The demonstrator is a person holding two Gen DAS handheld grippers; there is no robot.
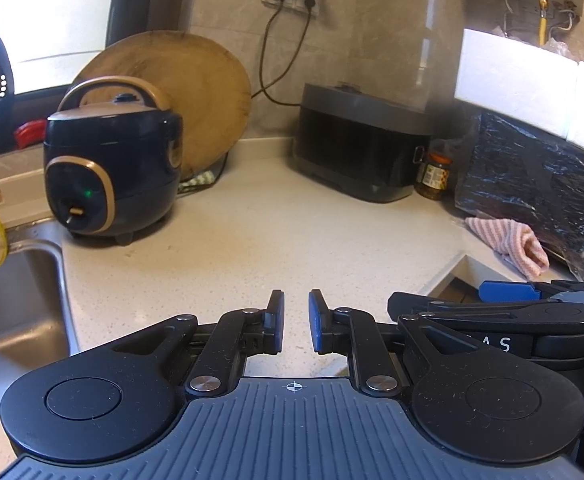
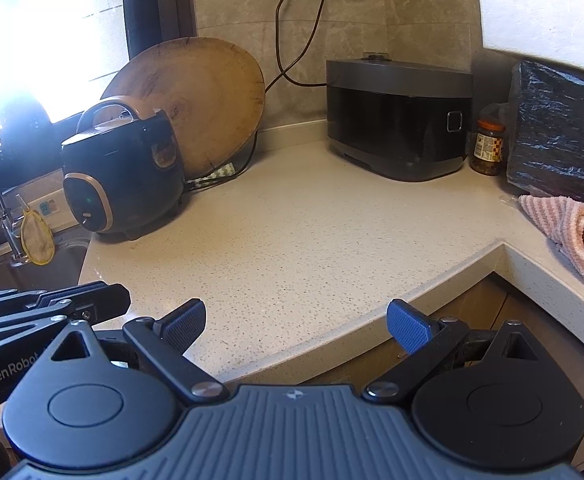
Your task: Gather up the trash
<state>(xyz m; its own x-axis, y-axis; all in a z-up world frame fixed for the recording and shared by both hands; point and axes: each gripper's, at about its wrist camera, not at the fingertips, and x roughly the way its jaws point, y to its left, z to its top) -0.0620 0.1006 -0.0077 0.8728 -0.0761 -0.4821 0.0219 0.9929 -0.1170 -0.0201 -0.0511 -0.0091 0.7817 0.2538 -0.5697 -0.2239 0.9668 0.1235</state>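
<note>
- speckled beige stone makes up the counter [image 2: 292, 232], which wraps an inner corner under a grey tiled wall.
- the left gripper [image 1: 296, 322] hovers low over the counter's near edge, its blue-padded fingers drawn to a narrow gap with nothing between them.
- the right gripper [image 2: 296, 326] sits just beside it on the right, fingers spread wide and holding nothing.
- no loose trash can be made out on the counter in either view.
- a navy rice cooker [image 2: 124, 172] stands by the sink [image 1: 16, 300], a round wooden board [image 2: 196, 100] leaning on the wall behind it.
- a grey box appliance [image 2: 400, 120] sits in the corner, a jar [image 2: 488, 152] just beside it.
- a pink striped cloth [image 2: 564, 232] lies at the right, near a black plastic-wrapped bundle [image 2: 564, 136].
</note>
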